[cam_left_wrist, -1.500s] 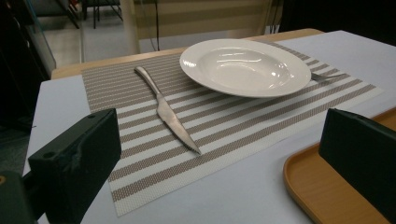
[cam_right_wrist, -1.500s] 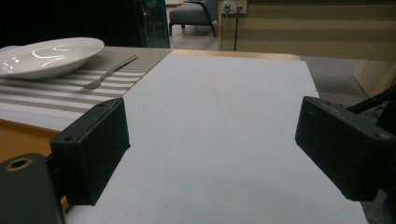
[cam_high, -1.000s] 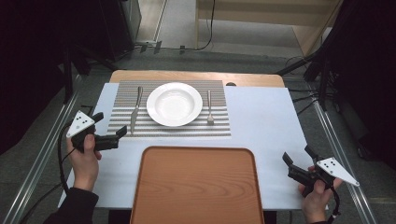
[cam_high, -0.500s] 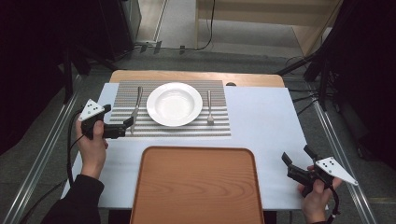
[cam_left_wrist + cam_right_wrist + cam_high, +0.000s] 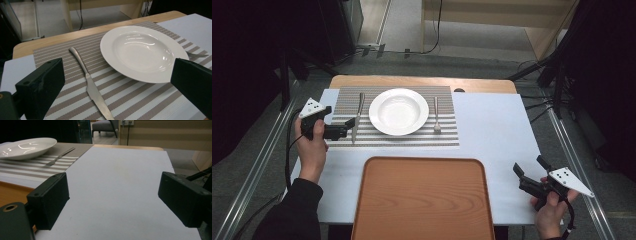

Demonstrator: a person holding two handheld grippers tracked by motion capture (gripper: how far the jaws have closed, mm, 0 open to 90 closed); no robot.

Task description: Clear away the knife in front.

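Left gripper (image 5: pixel 346 128) jaws wide apart, nothing between them, knife (image 5: pixel 357 116) just ahead on striped placemat (image 5: pixel 447 137). Plate (image 5: pixel 399 111) sits close right of the knife, narrow lane between. Fork (image 5: pixel 436 114) right of the plate. Right gripper (image 5: pixel 523 176) over bare white sheet (image 5: pixel 492 125), free room ahead; wooden tray (image 5: pixel 422 200) flanks its left.

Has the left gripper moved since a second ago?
Yes. The left gripper has travelled up the table from beside the wooden tray to the knife on the striped placemat, jaws open.
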